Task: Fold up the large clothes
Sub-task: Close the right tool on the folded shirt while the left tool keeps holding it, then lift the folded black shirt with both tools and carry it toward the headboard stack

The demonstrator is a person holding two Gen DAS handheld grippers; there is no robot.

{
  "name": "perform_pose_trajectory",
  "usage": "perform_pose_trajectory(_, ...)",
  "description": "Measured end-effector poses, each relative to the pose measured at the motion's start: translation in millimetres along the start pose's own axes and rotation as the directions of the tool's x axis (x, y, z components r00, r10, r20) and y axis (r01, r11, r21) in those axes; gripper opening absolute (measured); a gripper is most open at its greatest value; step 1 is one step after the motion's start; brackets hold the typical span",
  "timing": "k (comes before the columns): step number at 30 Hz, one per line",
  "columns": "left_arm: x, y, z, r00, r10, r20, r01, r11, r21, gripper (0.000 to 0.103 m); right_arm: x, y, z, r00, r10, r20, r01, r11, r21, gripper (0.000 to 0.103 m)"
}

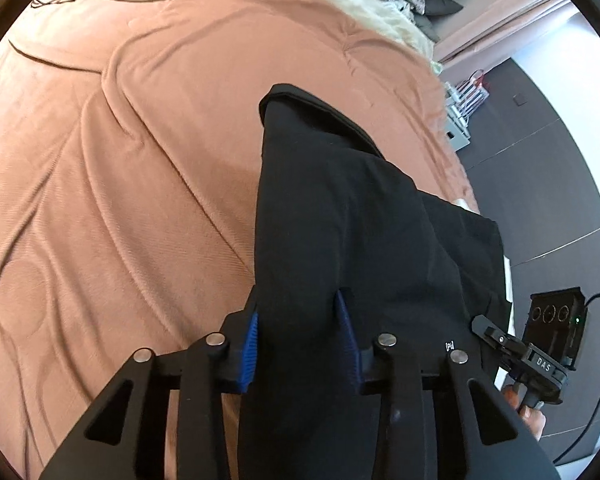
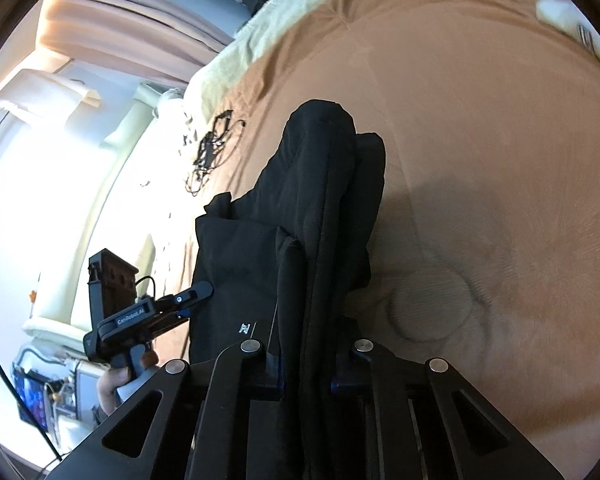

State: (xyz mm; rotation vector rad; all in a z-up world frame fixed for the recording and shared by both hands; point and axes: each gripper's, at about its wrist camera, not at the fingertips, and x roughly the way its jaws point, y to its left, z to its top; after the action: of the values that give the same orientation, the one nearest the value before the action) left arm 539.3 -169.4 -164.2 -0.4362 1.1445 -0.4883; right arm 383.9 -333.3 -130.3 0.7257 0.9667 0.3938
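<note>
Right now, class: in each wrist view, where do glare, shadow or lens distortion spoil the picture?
Left wrist view: even light, but the fisheye bows the brown quilted bedspread. Right wrist view: window glare bleaches the left side, while the black folded garment throws a soft shadow and loses fold detail.

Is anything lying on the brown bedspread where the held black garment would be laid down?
Nothing visible: the brown bedspread beside the black garment is bare; the tangle of black cables lies farther away, near the bed's edge.
</note>
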Motion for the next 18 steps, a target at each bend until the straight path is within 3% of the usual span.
perform_pose_trajectory(8, -68.0, -18.6, -16.9, 0.993, -0.044, 0.113, 0.042, 0.999, 0.015, 0.034, -38.2, 57.6, -6.7, 0.997, 0.041, 0.069, -0.035, 0.996, -0.088, 0.015)
perform_pose_trajectory(18, -163.7, -16.3, -46.9, 0.966, -0.087, 0.242, 0.086, 0.996, 0.014, 0.032, -77.6, 136.2, -23.9, 0.987, 0.112, 0.115, -0.086, 0.973, -0.214, 0.015)
